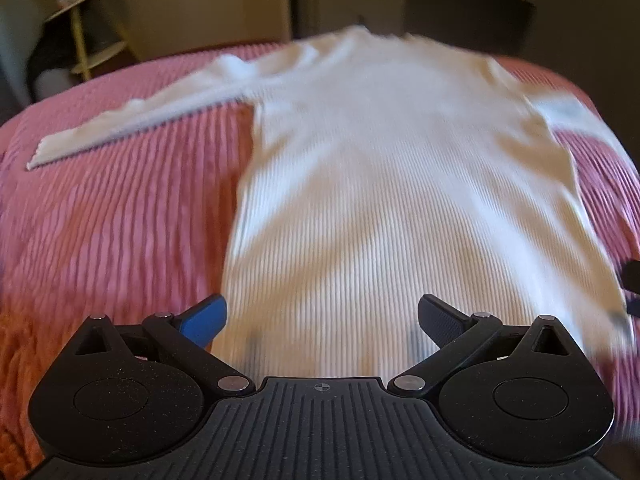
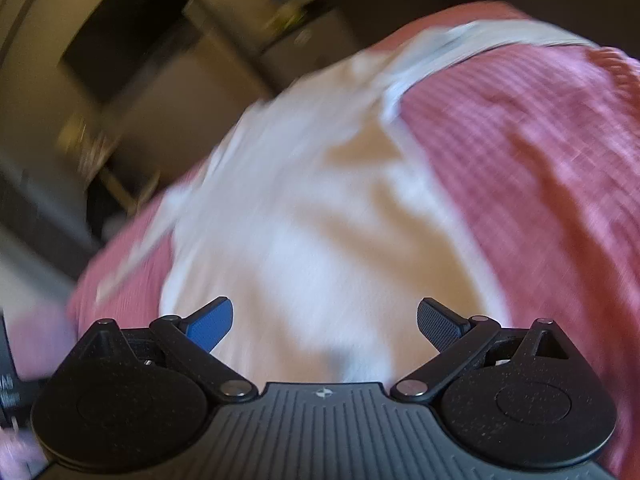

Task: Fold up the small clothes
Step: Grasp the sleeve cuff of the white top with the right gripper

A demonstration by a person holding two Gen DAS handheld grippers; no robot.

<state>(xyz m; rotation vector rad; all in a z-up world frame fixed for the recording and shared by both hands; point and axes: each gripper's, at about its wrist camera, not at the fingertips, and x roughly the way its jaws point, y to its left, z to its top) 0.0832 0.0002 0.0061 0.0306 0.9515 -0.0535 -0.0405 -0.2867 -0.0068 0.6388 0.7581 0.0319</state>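
White ribbed top (image 1: 384,168) spread flat on pink ribbed bedspread (image 1: 120,216), hem toward 6 o'clock, neck toward 12. One sleeve (image 1: 132,124) stretched out toward 9 o'clock; other sleeve trailing toward 3, partly blurred. Left hand-held gripper (image 1: 322,320) hovering over hem, jaws spread wide, nothing between them. Right hand-held gripper (image 2: 324,322) tilted over the top (image 2: 320,208), jaws likewise wide apart, gripping nothing; view motion-blurred. Bedspread (image 2: 520,168) filling 3 o'clock side there. Small stand with shelves (image 1: 86,36) beyond bed at 10 o'clock
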